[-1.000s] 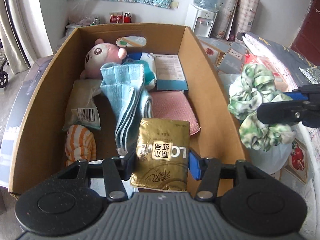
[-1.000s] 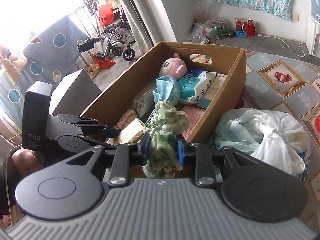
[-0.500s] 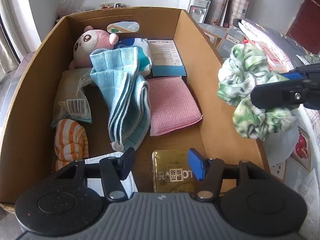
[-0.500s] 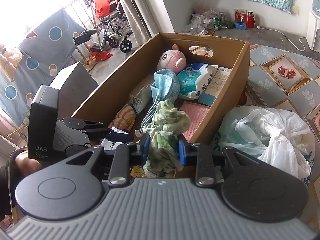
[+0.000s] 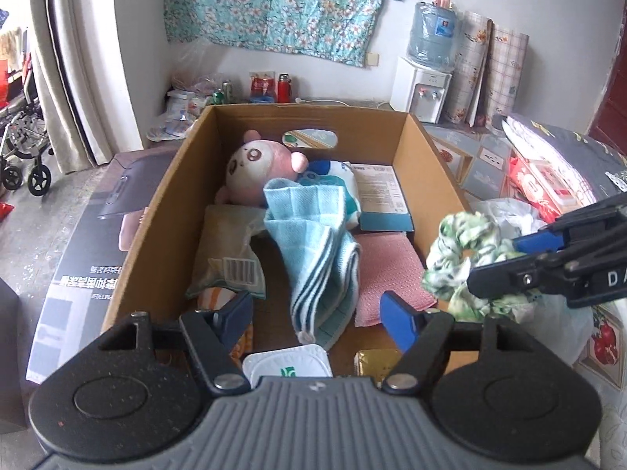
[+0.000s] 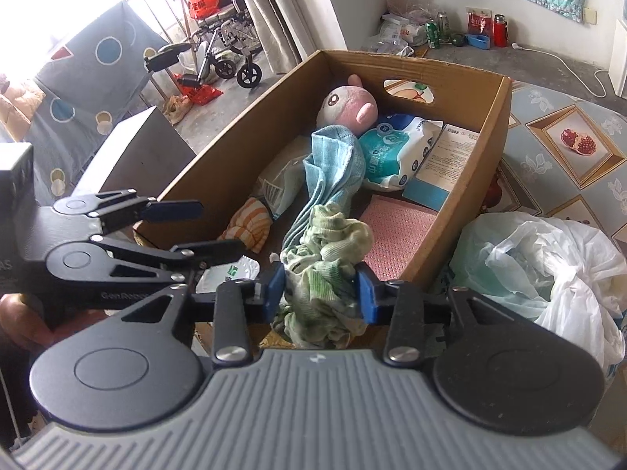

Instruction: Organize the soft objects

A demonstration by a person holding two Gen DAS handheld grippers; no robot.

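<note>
Left wrist view: left gripper (image 5: 317, 315) now wide open, empty, lifted above box (image 5: 431, 156); gold packet (image 5: 374, 360) released at near end of box. Right gripper (image 6: 319, 293) clamps green cloth (image 6: 327, 270) above box's near right corner; probably goes in next.

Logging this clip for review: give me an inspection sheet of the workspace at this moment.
Surface: patterned cover beside the cardboard box.
Job's things: pink plush, blue towel, pink cloth, striped orange roll, gold pack all in the box; green scrunchie cloth over the box's near edge.
Clutter: white plastic bag, wipes pack, flat carton.
Grippers: left gripper open, holding nothing; right gripper shut on the green scrunchie cloth.
Cables: white cord on floor.
Surroundings: water dispenser, wheelchair, floral curtain.
</note>
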